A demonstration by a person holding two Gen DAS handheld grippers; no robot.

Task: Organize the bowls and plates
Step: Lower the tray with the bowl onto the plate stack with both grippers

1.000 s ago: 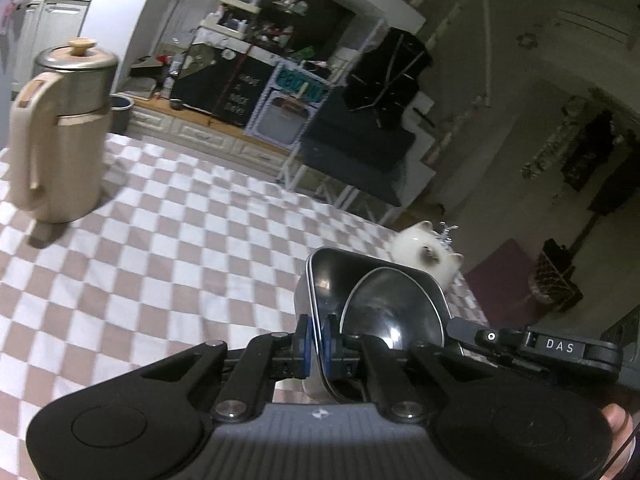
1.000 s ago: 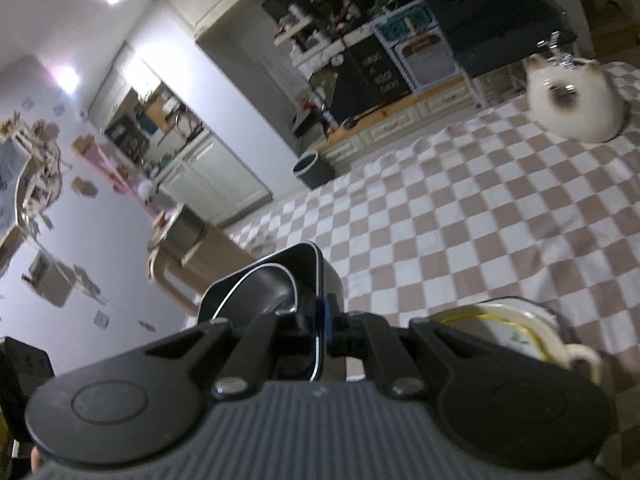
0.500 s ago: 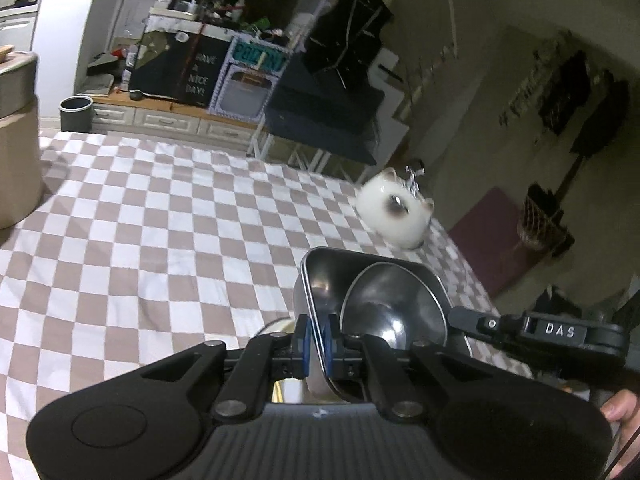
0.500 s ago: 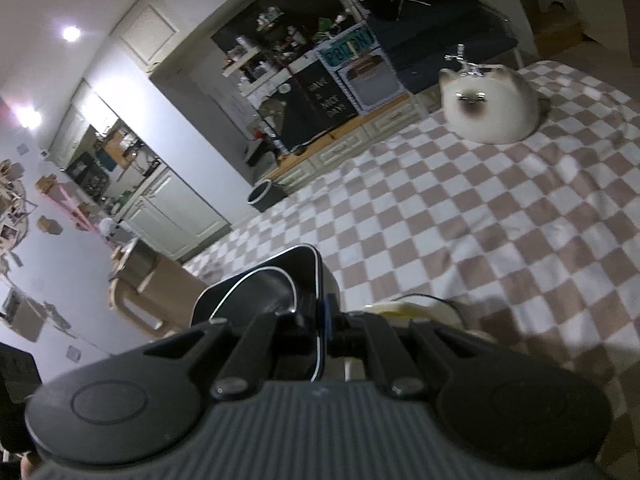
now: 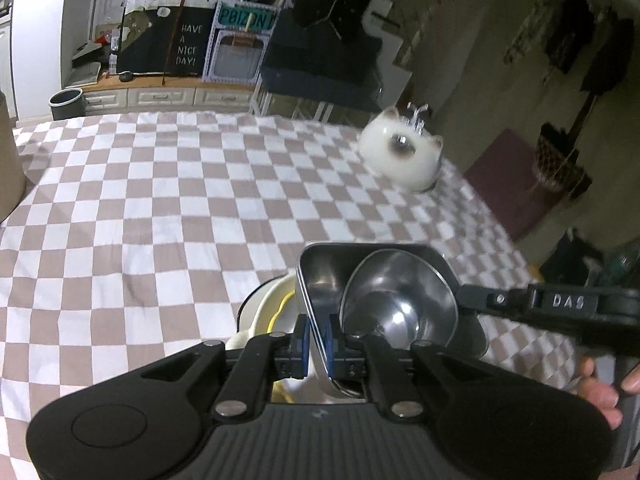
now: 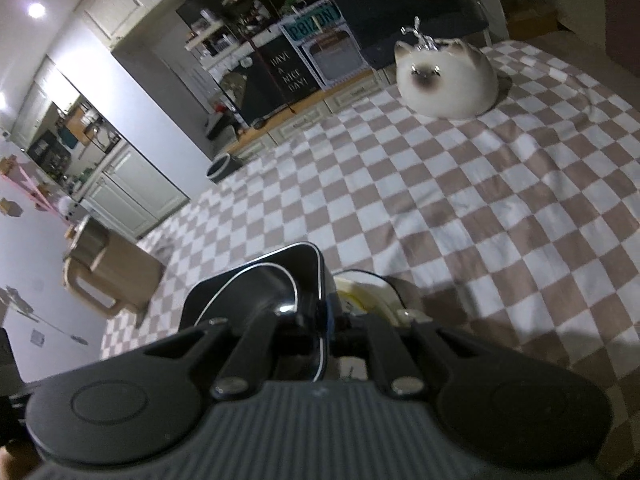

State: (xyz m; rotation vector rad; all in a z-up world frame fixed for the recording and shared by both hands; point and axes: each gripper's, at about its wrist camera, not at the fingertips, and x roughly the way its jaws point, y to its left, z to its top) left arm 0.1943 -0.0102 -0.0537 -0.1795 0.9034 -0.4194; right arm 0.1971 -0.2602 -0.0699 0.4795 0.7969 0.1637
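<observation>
A square steel tray (image 5: 320, 272) with a round steel bowl (image 5: 400, 300) inside is held in the air between both grippers. My left gripper (image 5: 317, 334) is shut on the tray's left rim. My right gripper (image 6: 325, 320) is shut on the opposite rim of the same tray (image 6: 260, 276); its black body shows at the right of the left wrist view (image 5: 560, 304). Below the tray sits a cream ceramic dish with a yellow rim (image 5: 272, 304) on the checkered tablecloth; it also shows in the right wrist view (image 6: 360, 288).
A white cat-shaped ceramic container (image 5: 400, 156) stands near the table's far right edge, also in the right wrist view (image 6: 444, 80). A beige kettle with a steel lid (image 6: 108, 264) stands at the left. The checkered tablecloth (image 5: 160, 200) covers the table.
Both grippers have carried the tray and bowl to the right, over the cream dish. The kettle has slid out of the left wrist view and the cat container has come closer.
</observation>
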